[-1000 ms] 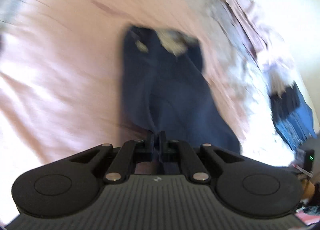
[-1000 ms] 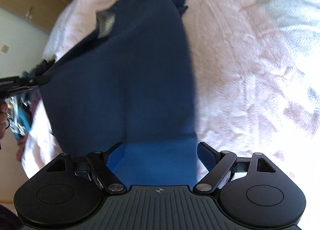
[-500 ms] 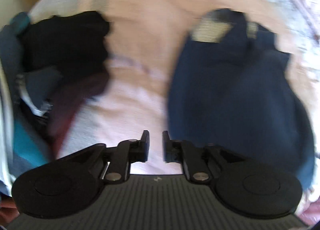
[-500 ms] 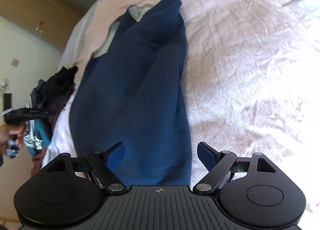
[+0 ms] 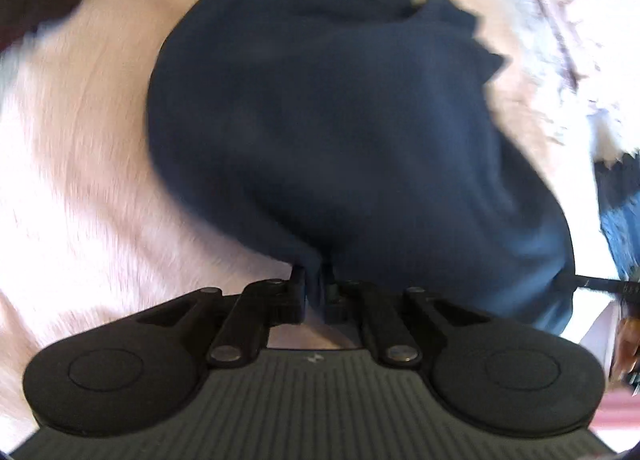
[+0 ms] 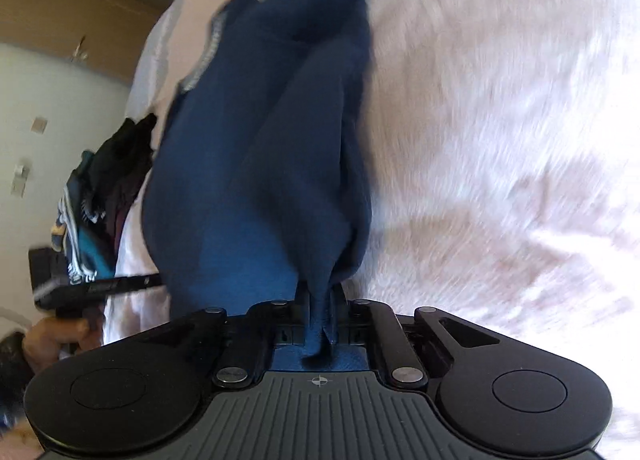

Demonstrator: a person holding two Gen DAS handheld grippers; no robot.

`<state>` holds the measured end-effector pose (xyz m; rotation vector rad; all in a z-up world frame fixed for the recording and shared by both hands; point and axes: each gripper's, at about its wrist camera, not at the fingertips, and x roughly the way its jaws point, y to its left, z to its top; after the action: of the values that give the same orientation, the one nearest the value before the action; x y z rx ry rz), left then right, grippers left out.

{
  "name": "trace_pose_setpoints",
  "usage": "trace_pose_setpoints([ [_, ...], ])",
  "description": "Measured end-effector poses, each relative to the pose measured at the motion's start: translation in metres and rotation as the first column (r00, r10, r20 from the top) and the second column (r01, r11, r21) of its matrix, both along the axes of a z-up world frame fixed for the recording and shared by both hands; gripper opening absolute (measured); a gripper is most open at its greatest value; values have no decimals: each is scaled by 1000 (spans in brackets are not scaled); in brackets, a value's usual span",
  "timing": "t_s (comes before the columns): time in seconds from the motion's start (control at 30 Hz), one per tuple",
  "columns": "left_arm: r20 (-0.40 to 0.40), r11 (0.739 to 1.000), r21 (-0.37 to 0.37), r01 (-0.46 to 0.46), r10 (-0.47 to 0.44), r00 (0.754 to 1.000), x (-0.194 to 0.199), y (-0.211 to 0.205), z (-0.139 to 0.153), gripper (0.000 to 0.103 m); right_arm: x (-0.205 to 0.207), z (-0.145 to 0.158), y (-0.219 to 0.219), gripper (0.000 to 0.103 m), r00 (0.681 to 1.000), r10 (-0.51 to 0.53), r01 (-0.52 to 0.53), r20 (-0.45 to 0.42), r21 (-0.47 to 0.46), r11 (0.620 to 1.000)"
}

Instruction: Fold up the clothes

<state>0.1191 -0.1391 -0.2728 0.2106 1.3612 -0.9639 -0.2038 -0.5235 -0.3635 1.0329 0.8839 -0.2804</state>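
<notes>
A navy blue garment (image 5: pixel 340 120) lies stretched over the pink bedspread (image 5: pixel 80 188), its grey-lined end at the far side. My left gripper (image 5: pixel 316 280) is shut on its near edge, cloth pinched between the fingers. In the right wrist view the same garment (image 6: pixel 260 160) runs away from me, and my right gripper (image 6: pixel 320 300) is shut on a bunched fold of its near edge. The right gripper's tip (image 5: pixel 600 284) shows at the garment's right corner in the left view; the left gripper (image 6: pixel 100 284) shows at the left in the right view.
A pile of dark and teal clothes (image 6: pixel 96 196) sits at the bed's left edge. Blue folded cloth (image 5: pixel 620 220) lies at the right. Wooden wardrobe (image 6: pixel 60 12) and white wall stand behind. The pink bedspread (image 6: pixel 500 140) extends to the right.
Both grippers, open half a second ago, have closed on the garment's near edge. The left gripper swung back to the right, onto the garment; both views are motion-blurred.
</notes>
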Motion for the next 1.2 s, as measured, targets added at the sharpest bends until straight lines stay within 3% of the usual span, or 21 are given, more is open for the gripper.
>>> trace_pose_setpoints([
  [0.1,27,989,-62,136,-134,991,-9,-8,39,4,-25,65,-11,6,1000,19,-21,-19,-110,994],
  [0.23,25,966,-31,256,-255,967,-29,-16,55,3,-50,133,0,0,988,40,-77,-150,-250,965],
  [0.33,16,961,43,272,-273,962,-27,-11,45,3,-62,126,25,0,976,-3,-43,-216,-209,977],
  [0.43,48,959,87,268,-273,961,-19,7,45,3,-76,99,44,0,979,-23,-2,-202,-124,992],
  [0.53,113,963,128,237,-251,961,-7,24,55,0,-62,73,62,1,986,6,-25,-168,-110,994],
  [0.6,137,967,143,212,-231,963,-1,35,66,0,-51,53,70,27,983,27,-49,-182,-120,992],
  [0.63,156,966,151,210,-233,960,3,39,72,0,-46,44,72,65,980,36,-63,-198,-132,989],
  [0.67,180,962,153,227,-253,951,-1,37,81,0,-42,36,74,83,978,44,-75,-206,-150,986],
  [0.73,225,946,152,286,-315,922,-7,30,87,4,-42,23,74,83,982,26,-58,-186,-169,984],
  [0.8,240,925,120,361,-379,894,-20,14,83,25,-43,6,69,83,991,-35,17,-131,-133,991],
  [0.83,242,913,97,397,-409,880,-28,6,83,31,-47,-2,64,83,993,-66,55,-101,-109,993],
  [0.9,248,883,53,466,-464,851,-45,-10,82,33,-55,-16,52,81,989,-144,142,-38,-44,989],
  [0.97,242,871,10,492,-479,843,-54,-27,83,33,-55,-19,44,8,978,-207,207,-10,22,978],
  [1.0,243,870,-20,493,-474,846,-54,-37,86,33,-52,-13,43,8,976,-217,217,-2,24,976],
  [1.1,243,867,-104,488,-453,858,-50,-68,97,39,-21,50,71,7,999,-19,25,47,-145,989],
  [1.17,255,860,-141,489,-446,858,-43,-93,105,46,3,92,98,7,985,165,-144,58,-259,955],
  [1.2,264,856,-152,494,-447,855,-41,-106,108,49,12,104,110,7,972,225,-197,74,-273,942],
])
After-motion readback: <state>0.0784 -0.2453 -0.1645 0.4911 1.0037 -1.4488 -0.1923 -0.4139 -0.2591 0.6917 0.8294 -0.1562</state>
